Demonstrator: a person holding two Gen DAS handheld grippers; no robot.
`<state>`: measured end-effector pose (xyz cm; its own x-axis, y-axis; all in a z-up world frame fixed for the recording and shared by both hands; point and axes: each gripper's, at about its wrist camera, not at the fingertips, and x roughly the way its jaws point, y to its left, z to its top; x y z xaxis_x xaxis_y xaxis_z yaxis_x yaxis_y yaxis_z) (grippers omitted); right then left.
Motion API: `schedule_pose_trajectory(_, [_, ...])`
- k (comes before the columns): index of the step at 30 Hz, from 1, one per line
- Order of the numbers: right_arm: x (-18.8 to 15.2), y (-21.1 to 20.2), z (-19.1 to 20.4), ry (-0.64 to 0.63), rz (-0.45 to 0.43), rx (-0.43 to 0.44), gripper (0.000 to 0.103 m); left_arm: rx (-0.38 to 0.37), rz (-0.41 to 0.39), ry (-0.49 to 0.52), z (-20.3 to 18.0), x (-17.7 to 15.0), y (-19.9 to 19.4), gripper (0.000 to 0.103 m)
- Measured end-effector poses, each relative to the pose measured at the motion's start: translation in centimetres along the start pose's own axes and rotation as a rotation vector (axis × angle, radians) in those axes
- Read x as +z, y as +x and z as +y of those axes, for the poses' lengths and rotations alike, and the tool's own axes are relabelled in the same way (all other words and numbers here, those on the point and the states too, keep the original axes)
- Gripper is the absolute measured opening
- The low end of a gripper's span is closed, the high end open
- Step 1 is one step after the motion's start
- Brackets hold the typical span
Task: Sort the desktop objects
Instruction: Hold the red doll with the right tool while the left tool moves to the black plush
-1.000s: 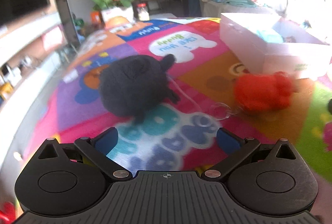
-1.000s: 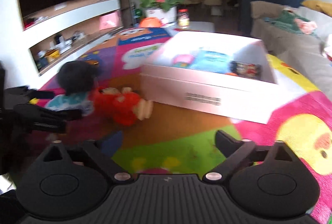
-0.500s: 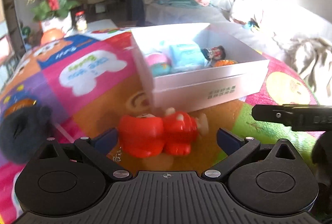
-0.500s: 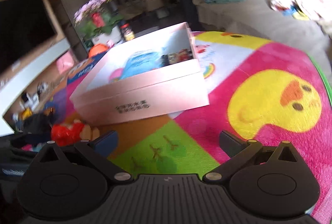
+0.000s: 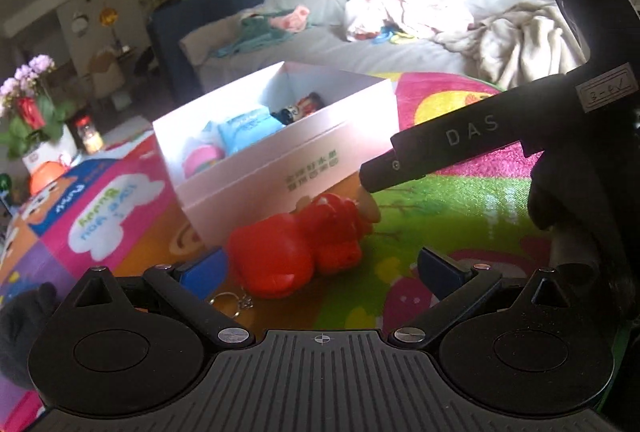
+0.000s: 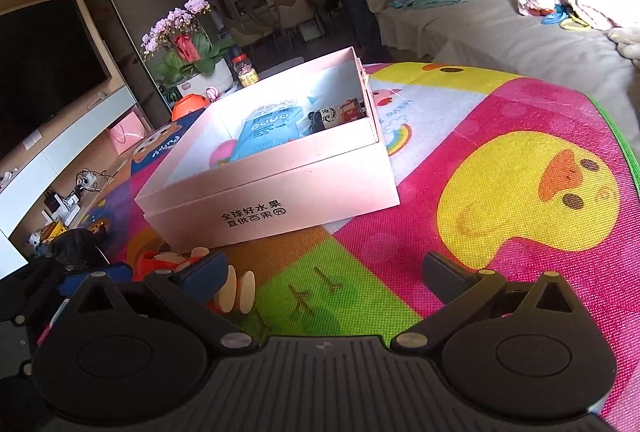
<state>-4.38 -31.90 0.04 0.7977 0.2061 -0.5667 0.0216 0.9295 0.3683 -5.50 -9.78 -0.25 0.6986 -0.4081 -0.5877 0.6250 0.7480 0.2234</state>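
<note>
Left gripper (image 5: 320, 266) is seen wide open, blue-padded fingers (image 5: 202, 272) spread, nothing clamped. Between the tips, slightly toward 11 o'clock, the red plush toy (image 5: 298, 250) is lying on the play mat (image 5: 460, 199). Its long axis is run from about 7 to 1 o'clock in the left wrist view, bulky red end nearest the gripper, tan feet (image 5: 370, 207) pointed away toward the box. A keyring (image 5: 230, 300) is attached at the near end, flat on the mat just by the left finger. A dark plush toy (image 5: 20, 316) is cut off at the 9 o'clock edge.

Right gripper (image 6: 324, 274) is likewise held wide open and empty, over the green patch of mat. In its view the red toy is at 9 o'clock, partly hidden behind the left finger, tan feet poking out toward 3 o'clock. In the left wrist view the right gripper's body is seen entering from 2 o'clock, slanted down toward the toy's feet end; contact cannot be told.

Beyond the toy, at 12 o'clock, the pink box (image 6: 280, 191) is open-topped, its near wall just behind the toy. Inside: a blue packet (image 6: 268, 127) in the middle, a pink round item (image 6: 222, 153) to its left, a small panda-like figure (image 6: 326, 117) and a red item (image 6: 350, 111) at the right end.

Farther out, a grey sofa (image 6: 500, 31) strewn with clothes is at 1 o'clock, an orchid pot (image 6: 188, 47) at 11 o'clock, a TV (image 6: 44, 71) at 10 o'clock.
</note>
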Motion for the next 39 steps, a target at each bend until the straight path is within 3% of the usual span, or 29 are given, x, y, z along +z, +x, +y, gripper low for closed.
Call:
schedule_pose_trajectory(16, [-0.2, 0.2, 0.8, -0.046, 0.008, -0.041, 0.103, 0.040, 0.024, -0.099, 2.5, -1.2, -1.1, 0.103])
schedule_pose_trajectory(20, [0.1, -0.2, 1.7, -0.102, 0.015, 0.017, 0.103, 0.075, 0.031, -0.101, 3.5, -2.1, -2.1, 0.103])
schedule_pose_trajectory(24, [2.0, 0.5, 3.1, -0.123, 0.014, 0.034, 0.103, 0.118, 0.055, -0.162, 5.0, -3.6, -2.8, 0.103])
schedule_pose_trajectory(27, [2.6, 1.9, 4.2, -0.139, 0.064, 0.025, 0.103, 0.154, 0.075, -0.230, 6.4, -4.9, -3.6, 0.103])
schedule_pose_trajectory(33, [-0.7, 1.2, 8.1, -0.378, 0.227, 0.173, 0.103, 0.256, 0.083, -0.332, 9.5, -6.7, -5.6, 0.103])
schedule_pose_trajectory(39, [-0.7, -0.1, 11.3, -0.612, 0.128, 0.186, 0.103, 0.308, 0.096, -0.442, 12.1, -8.0, -6.2, 0.103])
